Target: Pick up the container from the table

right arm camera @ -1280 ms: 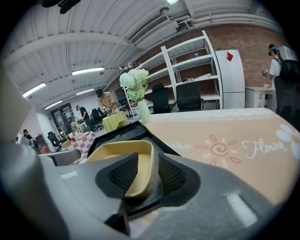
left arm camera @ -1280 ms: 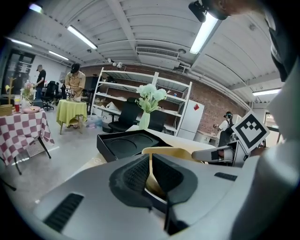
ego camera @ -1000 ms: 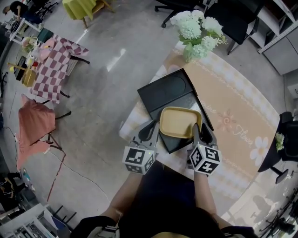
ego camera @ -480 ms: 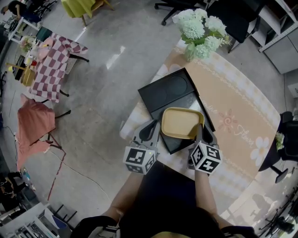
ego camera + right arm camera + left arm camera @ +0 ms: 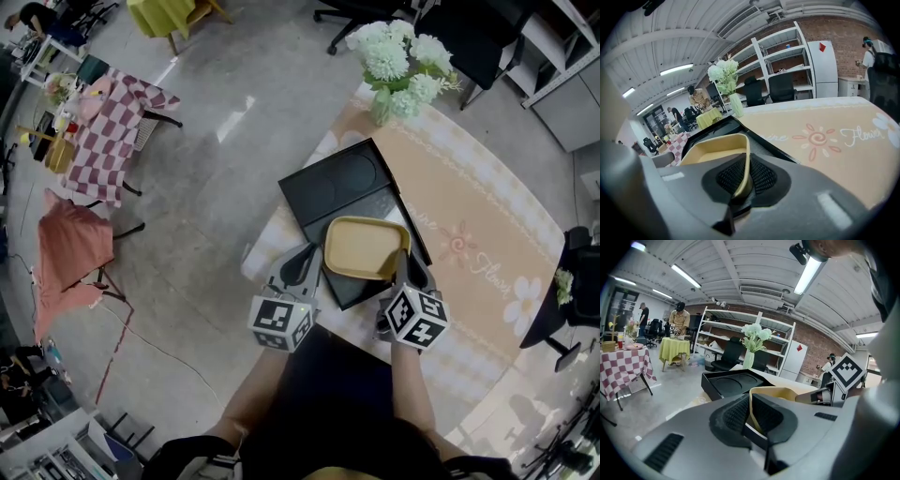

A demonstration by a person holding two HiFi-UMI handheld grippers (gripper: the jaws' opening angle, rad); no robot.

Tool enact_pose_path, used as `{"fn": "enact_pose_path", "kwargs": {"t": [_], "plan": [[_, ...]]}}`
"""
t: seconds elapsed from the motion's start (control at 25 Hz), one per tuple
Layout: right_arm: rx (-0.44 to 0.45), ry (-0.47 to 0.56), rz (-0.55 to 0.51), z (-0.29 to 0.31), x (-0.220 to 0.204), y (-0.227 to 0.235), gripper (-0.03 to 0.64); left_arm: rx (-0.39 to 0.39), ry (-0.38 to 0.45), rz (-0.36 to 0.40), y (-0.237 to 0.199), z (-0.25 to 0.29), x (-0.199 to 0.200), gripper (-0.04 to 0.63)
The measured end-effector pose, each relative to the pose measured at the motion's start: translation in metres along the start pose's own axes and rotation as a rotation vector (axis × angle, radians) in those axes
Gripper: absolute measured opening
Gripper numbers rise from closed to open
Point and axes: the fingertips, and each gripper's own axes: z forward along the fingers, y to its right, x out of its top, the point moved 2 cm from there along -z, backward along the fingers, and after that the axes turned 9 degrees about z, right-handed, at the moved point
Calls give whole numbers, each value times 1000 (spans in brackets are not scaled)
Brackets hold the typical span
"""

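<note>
At the near edge of the table (image 5: 487, 216), the left gripper (image 5: 302, 264) has its fingers pinched tight on the left wall of the yellow container (image 5: 364, 247), which lies over a black tray (image 5: 337, 183). Further right, the right gripper (image 5: 401, 267) has just been closing its jaws, and they now nip the right wall, nearly together.

Past the container (image 5: 362, 248), the raised walls of the black tray (image 5: 333, 183) stand in the way, the flower vase (image 5: 380, 104) farther off; right of the container, flat tablecloth (image 5: 478, 206) lies open.
</note>
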Motion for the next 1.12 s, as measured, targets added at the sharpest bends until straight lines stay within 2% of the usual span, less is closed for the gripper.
{"fn": "enact_pose_path", "kwargs": {"t": [0.68,1.12], "plan": [[63,63,17,-25,12,-6,23,-13,43,45,27,-19,10,26],[40,132,52,-64,21,16,23,-72,81,87,65,-27,21,26]]}}
